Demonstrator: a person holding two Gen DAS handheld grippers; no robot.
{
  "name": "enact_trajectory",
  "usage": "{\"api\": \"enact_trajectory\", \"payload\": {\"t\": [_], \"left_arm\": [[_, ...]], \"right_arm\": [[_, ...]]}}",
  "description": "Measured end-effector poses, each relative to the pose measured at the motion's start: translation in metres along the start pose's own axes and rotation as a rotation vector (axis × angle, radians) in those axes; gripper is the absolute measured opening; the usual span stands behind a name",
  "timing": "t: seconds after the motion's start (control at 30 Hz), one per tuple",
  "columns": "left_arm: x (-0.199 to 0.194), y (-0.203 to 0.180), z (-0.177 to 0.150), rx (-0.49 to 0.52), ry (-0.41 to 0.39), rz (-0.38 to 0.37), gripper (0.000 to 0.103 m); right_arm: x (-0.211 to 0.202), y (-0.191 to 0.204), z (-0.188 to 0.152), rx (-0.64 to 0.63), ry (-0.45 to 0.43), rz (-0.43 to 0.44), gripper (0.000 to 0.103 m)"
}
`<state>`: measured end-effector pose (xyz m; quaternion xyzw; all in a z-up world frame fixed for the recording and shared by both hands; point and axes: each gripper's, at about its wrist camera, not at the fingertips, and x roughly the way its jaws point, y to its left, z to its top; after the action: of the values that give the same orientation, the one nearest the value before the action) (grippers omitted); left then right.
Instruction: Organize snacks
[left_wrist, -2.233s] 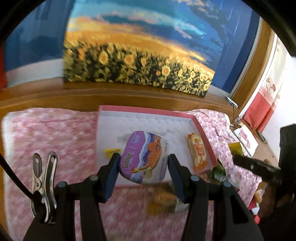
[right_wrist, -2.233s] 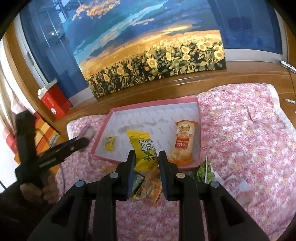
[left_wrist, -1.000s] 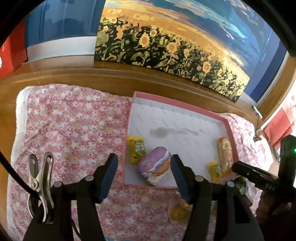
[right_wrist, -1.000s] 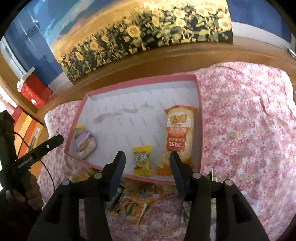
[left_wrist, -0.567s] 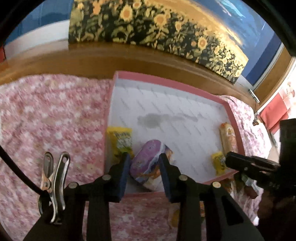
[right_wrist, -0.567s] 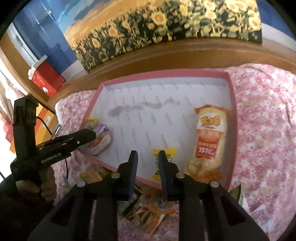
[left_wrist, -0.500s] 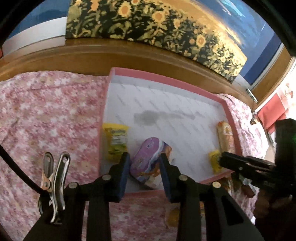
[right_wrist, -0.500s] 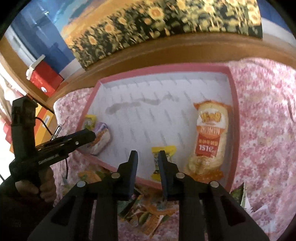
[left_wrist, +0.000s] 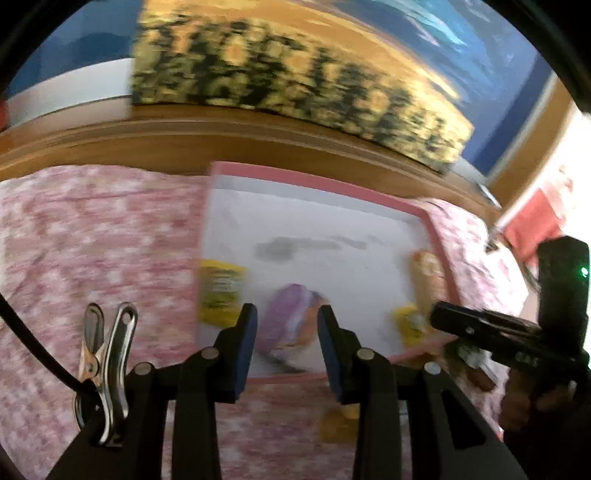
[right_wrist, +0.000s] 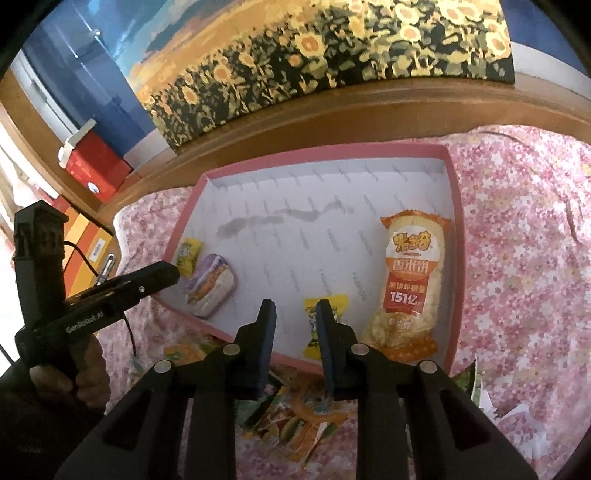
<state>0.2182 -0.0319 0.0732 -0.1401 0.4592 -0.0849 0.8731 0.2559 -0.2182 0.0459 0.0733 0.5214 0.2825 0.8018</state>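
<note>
Right wrist view: orange rice-cracker pack (right_wrist: 413, 280) marked "151亿", near right edge of pink tray (right_wrist: 457, 236). Left gripper (right_wrist: 162, 275) body printed "GenRobot.AI", fingers apart, empty. Right gripper (right_wrist: 293, 339) narrowly open, empty.

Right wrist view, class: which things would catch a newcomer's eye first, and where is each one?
The sunflower painting stands out across the back, above the wooden ledge. Below it, the pink-rimmed tray lies on the floral cloth, with the tall orange rice-cracker pack along its right side. The purple snack pack lies at the tray's left, close to the left claw.
</note>
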Motion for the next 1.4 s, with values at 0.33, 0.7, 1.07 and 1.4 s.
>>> {"api": "enact_trajectory", "payload": {"t": [0.33, 0.7, 1.07, 1.4], "left_arm": [[0.004, -0.023, -0.001, 0.098, 0.008, 0.005, 0.034], [-0.068, -0.032, -0.044, 0.075, -0.095, 0.067, 0.034], [-0.104, -0.039, -0.096, 0.056, -0.084, 0.095, 0.034], [-0.107, -0.023, -0.146, -0.038, 0.011, 0.101, 0.034]], "right_arm": [[-0.03, 0.002, -0.008, -0.004, -0.067, -0.023, 0.025], [-0.094, 0.006, -0.046, 0.074, -0.208, -0.021, 0.025], [-0.121, 0.018, -0.091, 0.081, -0.202, -0.018, 0.025], [-0.111, 0.01, -0.127, 0.151, -0.076, -0.03, 0.025]]}}
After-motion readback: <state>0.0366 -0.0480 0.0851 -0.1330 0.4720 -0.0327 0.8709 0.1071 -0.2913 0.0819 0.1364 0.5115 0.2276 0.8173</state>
